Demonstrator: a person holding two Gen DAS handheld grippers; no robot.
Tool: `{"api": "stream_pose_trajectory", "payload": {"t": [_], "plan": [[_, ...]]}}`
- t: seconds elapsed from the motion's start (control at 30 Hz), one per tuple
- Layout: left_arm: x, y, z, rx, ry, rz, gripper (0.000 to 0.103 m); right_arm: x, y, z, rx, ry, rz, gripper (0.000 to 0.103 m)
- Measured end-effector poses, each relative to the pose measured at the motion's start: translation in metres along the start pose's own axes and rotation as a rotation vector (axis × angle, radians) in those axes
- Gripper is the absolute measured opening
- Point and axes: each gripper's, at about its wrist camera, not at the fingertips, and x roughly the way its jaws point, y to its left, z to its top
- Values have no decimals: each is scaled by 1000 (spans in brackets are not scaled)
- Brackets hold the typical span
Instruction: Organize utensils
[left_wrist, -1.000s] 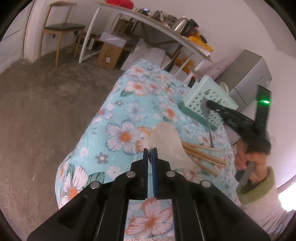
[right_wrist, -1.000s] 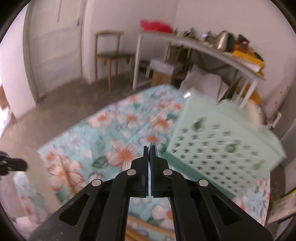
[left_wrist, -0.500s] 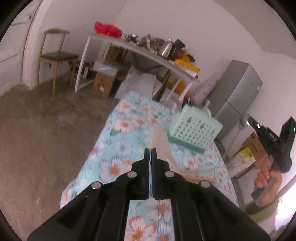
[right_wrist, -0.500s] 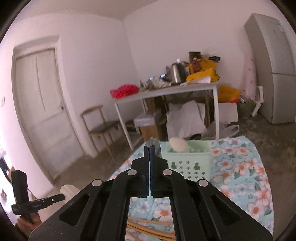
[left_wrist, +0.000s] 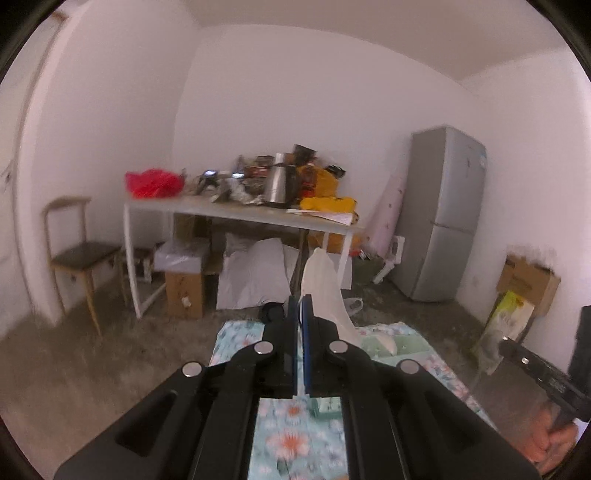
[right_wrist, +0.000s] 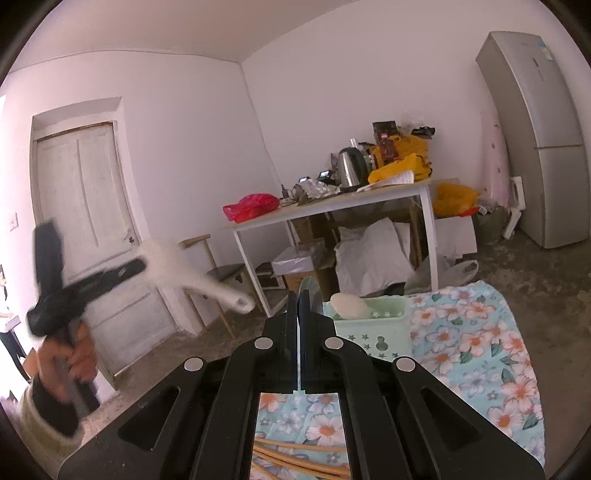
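Observation:
My left gripper (left_wrist: 300, 306) is shut on a white rice paddle (left_wrist: 325, 291) and holds it raised above the floral-cloth table (left_wrist: 288, 435); it also shows blurred at the left of the right wrist view (right_wrist: 192, 273). My right gripper (right_wrist: 298, 299) is shut on a metal spoon (right_wrist: 309, 290), whose bowl sticks up past the fingertips. A mint green utensil basket (right_wrist: 373, 328) stands on the table beyond it, with a white utensil (right_wrist: 349, 305) inside. Wooden chopsticks (right_wrist: 295, 454) lie on the cloth under my right gripper.
A white table (left_wrist: 240, 218) piled with a kettle, bags and clutter stands at the back wall, boxes and sacks under it. A wooden chair (left_wrist: 74, 254) is at the left, a grey fridge (left_wrist: 443, 221) at the right, a white door (right_wrist: 92, 240) beside the chair.
Both grippers have lifted and tilted up from the table, so the views now face the room. The paddle and spoon stay gripped. The left gripper is still moving, blurred.

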Motion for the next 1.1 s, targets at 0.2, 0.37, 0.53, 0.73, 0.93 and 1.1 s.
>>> {"api": "stream_pose_trajectory", "payload": {"t": [0.2,0.37,0.53,0.73,0.93,1.1], "plan": [[68,-29,10,192,69,66,1,2,-11,-3,10,7,-8,0],[106,-35,3,221,156,51,1,5,-17,-6,20,24,-13,0],[124,-39,-3,234,218,27,1,7,-20,-7,22,31,-17,0],[154,-36,-15,136,359,-40,2,5,-18,-8,22,36,-16,0],[188,-22,-35,-74,495,-180,5,4,-17,-7,20,43,-25,0],[200,-21,-48,-151,536,-248,12,2,-15,-7,19,48,-34,0]]}}
